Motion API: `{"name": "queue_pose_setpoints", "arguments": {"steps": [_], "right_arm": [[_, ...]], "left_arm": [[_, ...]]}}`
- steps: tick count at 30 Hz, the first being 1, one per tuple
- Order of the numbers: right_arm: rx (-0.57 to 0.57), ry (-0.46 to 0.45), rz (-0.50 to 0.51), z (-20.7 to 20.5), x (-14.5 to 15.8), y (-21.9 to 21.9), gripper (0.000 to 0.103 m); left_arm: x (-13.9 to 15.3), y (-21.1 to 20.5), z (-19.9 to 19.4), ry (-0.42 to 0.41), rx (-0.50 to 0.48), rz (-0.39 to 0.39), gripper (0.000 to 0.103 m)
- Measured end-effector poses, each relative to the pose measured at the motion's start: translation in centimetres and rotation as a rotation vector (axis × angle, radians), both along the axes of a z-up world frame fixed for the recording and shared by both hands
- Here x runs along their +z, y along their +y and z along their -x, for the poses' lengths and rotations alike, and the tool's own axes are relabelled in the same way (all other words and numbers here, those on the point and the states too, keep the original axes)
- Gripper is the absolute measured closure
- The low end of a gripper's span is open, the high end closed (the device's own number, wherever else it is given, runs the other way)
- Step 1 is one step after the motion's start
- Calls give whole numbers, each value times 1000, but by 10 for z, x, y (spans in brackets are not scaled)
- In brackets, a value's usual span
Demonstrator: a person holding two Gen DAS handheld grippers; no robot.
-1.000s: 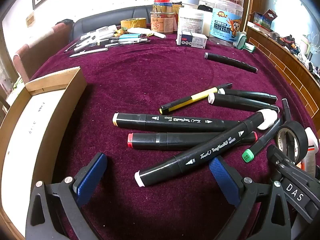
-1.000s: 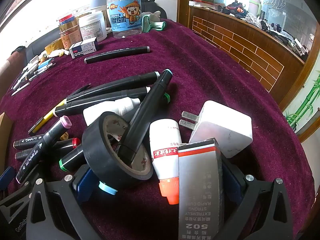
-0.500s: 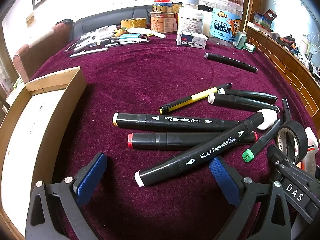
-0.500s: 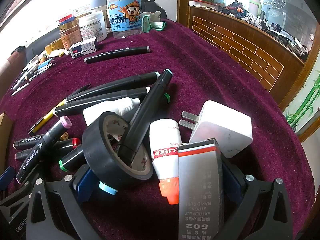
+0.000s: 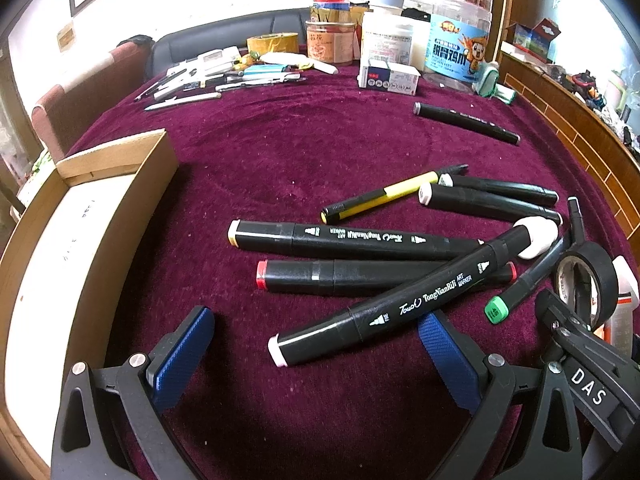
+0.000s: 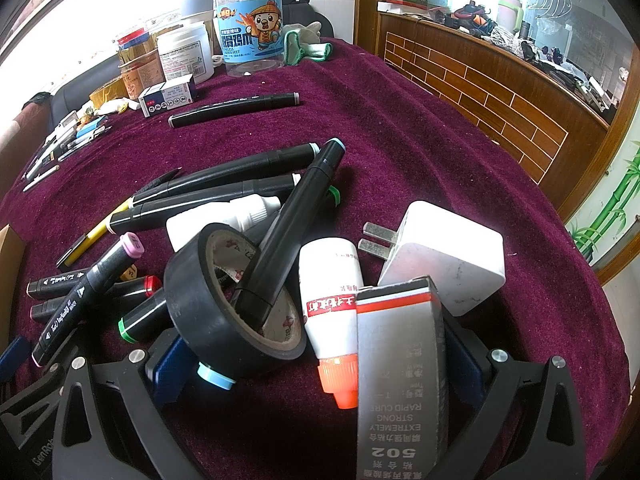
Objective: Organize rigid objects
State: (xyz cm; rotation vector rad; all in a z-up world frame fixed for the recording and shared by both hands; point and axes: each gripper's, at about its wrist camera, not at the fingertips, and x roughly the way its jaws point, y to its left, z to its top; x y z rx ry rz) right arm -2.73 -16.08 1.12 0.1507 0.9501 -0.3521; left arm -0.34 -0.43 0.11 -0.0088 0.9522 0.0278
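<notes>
Markers lie heaped on the maroon cloth (image 5: 320, 152), the pink-capped Touch marker (image 5: 400, 308) crossing the red-capped one (image 5: 360, 278). Your left gripper (image 5: 316, 352) gapes wide and empty around its near end, likely lining up a pick for the cardboard box (image 5: 60, 248). Your right gripper (image 6: 320, 364) spreads wide around the tape roll (image 6: 224, 300) and 502 glue box (image 6: 400, 376), clamping nothing.

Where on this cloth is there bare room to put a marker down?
Bare cloth lies between the cardboard box and the yellow pen, reaching back to the lone marker. Also right of the white plug. Crowded: the marker pile around the black tape roll.
</notes>
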Motion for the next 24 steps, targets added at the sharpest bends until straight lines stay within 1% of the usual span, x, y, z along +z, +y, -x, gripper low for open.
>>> {"name": "queue_pose_setpoints", "arguments": {"steps": [2,4,6,13,24], "right_arm": [[0,0,0,0,0,0,1],[0,0,0,0,0,0,0],[0,-1,0,0,0,0,0],[1,0,-1,1,-2,1,0],[45,9,-21,3,-1,-3,0]], "left_arm": [[1,4,4,25,-44,9,0],[1,8,9,15,-81,20,0],[1,8,10,18,-92,20,0],[0,4,6,5,-71,13,0],[0,2,6,6,-41,4,0]]}}
